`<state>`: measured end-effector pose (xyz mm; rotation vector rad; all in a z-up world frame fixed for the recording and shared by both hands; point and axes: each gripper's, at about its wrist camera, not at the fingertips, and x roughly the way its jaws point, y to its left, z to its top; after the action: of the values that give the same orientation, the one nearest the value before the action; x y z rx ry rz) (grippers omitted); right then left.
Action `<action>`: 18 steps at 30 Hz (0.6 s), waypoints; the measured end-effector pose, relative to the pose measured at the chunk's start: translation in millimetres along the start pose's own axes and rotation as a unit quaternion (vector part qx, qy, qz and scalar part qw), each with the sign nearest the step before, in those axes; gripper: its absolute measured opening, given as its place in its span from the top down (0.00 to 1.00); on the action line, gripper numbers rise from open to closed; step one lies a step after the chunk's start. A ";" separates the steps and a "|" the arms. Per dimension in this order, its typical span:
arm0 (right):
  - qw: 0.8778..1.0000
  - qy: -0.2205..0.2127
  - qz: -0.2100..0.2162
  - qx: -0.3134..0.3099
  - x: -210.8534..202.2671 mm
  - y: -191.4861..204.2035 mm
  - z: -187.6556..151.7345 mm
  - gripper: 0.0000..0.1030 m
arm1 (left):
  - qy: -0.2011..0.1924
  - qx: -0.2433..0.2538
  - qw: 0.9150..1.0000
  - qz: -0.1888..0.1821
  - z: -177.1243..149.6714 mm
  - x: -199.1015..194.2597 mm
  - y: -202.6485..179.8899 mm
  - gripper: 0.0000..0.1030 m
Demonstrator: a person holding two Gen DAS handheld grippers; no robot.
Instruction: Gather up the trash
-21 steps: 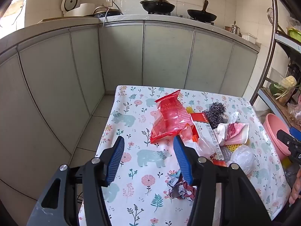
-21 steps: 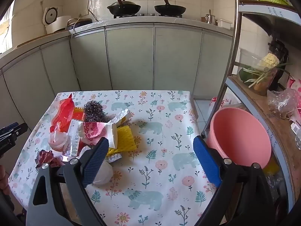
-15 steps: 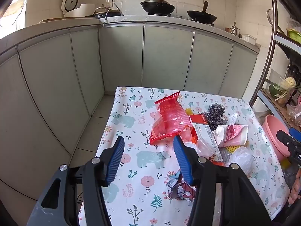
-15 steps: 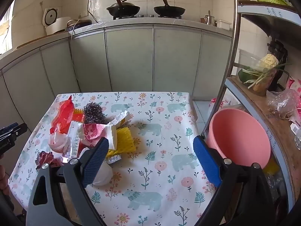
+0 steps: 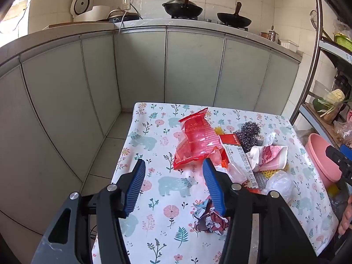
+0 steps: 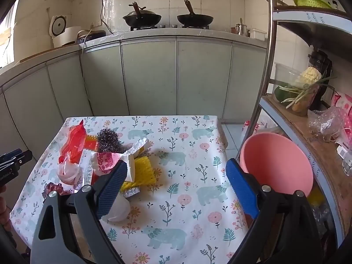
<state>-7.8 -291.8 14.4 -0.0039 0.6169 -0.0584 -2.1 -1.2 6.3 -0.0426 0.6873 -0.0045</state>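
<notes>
Nothing looks collected yet: the trash (image 6: pixel 105 158) lies heaped on the bench's (image 6: pixel 176 198) left half, the pink basin (image 6: pixel 277 165) beside it looks empty, and both left tongs (image 5: pixel 173 176) and right tongs (image 6: pixel 176 180) hang released, grasping nothing.

Both the left gripper (image 5: pixel 173 183) and the right gripper (image 6: pixel 177 183) have ribbed blue pads (image 5: pixel 134 188) on dark grey arms with silver screws (image 5: pixel 74 195).
</notes>
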 end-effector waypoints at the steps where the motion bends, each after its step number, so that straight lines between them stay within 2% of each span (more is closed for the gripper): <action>1: 1.000 -0.002 -0.002 0.000 -0.9 -0.2 0.5 0.11 | 0.000 0.000 1.000 0.000 0.0 0.2 0.3 0.48; 18: 1.000 -0.025 -0.016 0.008 -8.7 -6.6 3.4 0.11 | -0.004 -0.004 1.000 -0.002 0.6 0.1 1.7 0.48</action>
<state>-13.2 -298.0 22.3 0.0008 0.5662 -0.0938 -1.7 0.5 6.7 -0.0510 0.6798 -0.0053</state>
